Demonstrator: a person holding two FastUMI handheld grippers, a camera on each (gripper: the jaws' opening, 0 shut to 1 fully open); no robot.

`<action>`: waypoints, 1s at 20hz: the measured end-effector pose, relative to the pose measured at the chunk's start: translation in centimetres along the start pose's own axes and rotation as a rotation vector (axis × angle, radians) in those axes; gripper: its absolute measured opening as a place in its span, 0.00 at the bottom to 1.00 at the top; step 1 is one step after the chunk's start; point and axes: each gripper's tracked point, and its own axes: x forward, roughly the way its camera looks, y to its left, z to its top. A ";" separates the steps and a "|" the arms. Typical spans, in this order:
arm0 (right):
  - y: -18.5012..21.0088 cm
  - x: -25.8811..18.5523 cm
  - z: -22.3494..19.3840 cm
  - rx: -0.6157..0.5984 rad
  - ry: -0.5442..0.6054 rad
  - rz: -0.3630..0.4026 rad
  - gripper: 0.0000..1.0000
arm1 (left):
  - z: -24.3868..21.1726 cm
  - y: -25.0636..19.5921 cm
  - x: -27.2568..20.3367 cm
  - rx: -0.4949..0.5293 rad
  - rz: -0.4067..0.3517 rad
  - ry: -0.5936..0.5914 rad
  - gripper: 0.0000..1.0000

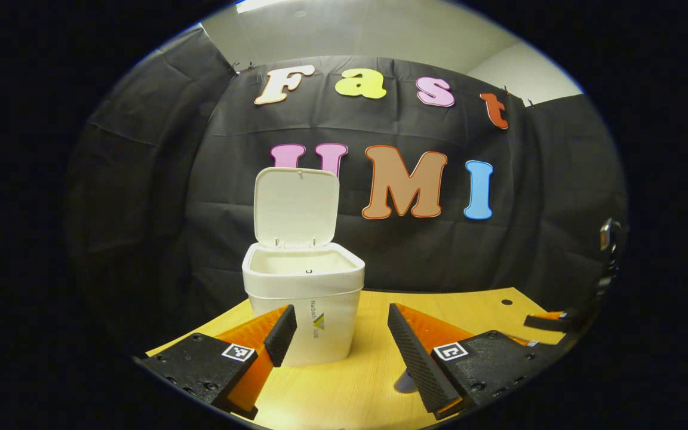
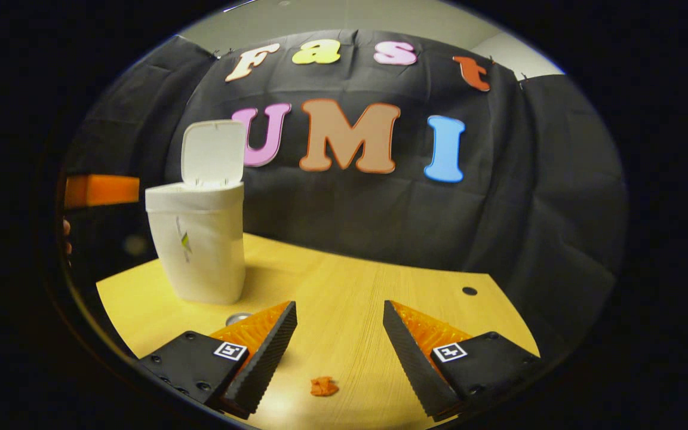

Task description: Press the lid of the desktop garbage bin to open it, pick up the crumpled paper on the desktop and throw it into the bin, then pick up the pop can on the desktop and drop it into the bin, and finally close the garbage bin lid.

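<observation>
Stood over the table point(image 2: 350, 286) with bin point(image 1: 302, 298) lid point(image 1: 296, 206) raised, left gripper point(image 1: 339, 334) and right gripper point(image 2: 339, 334) wide open, empty, crumpled paper point(image 2: 323, 386) near front edge.

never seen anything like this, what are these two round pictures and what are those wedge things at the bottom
A person holds a two-finger claw in each hand, and a wide-angle camera rides on each. The wedges are that claw's own fingers. In the left gripper view, the left claw is open and empty, facing a white bin with its lid standing up. The right gripper view shows the right claw, also open and empty, above the yellow table, with a small orange crumpled paper lying between its fingers. The same bin stands off to the left there.
</observation>
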 end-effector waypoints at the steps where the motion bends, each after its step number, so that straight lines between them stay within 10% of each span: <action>1: 0.2 0.7 -1.7 -0.008 0.043 0.006 0.97 | -0.1 0.1 -0.3 0.004 0.004 0.003 0.93; 16: 1.7 4.4 -14.1 -0.077 0.399 0.050 0.94 | 0.4 3.5 -2.2 0.038 0.096 0.007 0.93; 18: 2.3 3.9 -15.1 -0.058 0.444 0.088 0.82 | 0.4 3.5 -2.2 0.042 0.099 0.008 0.93; 20: 2.4 4.0 -15.2 -0.042 0.438 0.088 0.45 | 0.3 3.4 -2.1 0.043 0.097 0.010 0.93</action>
